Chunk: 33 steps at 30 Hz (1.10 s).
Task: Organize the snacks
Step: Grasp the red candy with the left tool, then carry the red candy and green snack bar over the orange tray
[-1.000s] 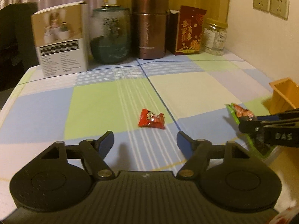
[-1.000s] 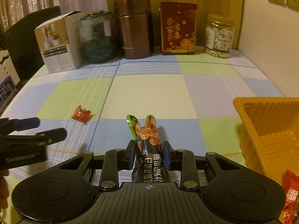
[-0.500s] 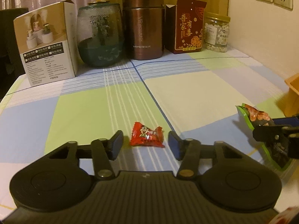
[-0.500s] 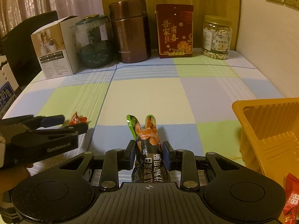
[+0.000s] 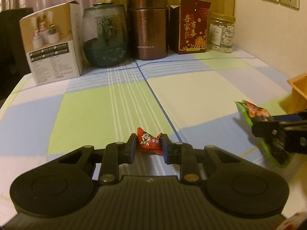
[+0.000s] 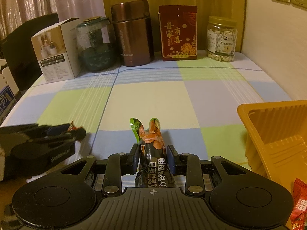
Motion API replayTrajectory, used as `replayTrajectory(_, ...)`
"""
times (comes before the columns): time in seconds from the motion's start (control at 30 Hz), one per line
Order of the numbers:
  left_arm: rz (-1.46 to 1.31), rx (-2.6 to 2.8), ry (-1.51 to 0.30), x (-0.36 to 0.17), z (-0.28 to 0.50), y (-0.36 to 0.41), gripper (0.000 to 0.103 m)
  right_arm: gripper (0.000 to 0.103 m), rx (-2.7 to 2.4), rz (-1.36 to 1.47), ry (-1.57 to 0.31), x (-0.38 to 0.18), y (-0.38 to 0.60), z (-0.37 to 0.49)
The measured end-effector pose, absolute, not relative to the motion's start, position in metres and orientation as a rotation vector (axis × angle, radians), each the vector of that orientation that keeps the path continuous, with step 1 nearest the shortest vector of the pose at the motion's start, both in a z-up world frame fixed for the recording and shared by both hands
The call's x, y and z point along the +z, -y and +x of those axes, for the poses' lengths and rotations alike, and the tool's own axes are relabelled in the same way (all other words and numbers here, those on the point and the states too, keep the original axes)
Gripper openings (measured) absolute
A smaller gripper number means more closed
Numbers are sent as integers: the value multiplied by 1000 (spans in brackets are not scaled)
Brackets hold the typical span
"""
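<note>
Left gripper [image 5: 149,145] clamps the red candy [image 5: 149,143] on the counter [image 5: 191,88], well left of the orange tray [image 6: 272,134]; light, crinkly, prob. best pinched across its middle. Right gripper [image 6: 153,158] grips the sausage pouch [image 6: 151,147] w/ soft, slick film. Tray's ribbed part looks bare; 1 red packet [image 6: 299,201] shows by its near end.

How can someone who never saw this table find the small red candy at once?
Start at the checked tablecloth and come forward from the row of jars and boxes. Near the front edge, the red candy sits pinched between the jaws of the left gripper. It alone is tiny, with a cartoon face on its wrapper.
</note>
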State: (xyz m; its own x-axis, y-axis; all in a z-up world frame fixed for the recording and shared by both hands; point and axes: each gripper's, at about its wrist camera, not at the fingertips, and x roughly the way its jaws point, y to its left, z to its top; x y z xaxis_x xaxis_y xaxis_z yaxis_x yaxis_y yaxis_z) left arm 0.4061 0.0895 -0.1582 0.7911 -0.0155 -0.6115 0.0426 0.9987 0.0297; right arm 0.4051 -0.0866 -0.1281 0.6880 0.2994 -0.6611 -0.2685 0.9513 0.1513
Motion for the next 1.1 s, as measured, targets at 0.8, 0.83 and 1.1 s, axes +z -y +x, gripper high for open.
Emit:
replayTrajectory(0.8,-117,42,-713,-80,244,-67,24,31,318,76,-747,-80,114,275)
replayTrajectory(0.83,-119,42,-715,-76,236,-64,24,31,317,81,-751,-78,116,267)
replayTrajectory(1.1,-128,41,-706,-47,182,-46,24,31,292,119,-754,-57,141,206)
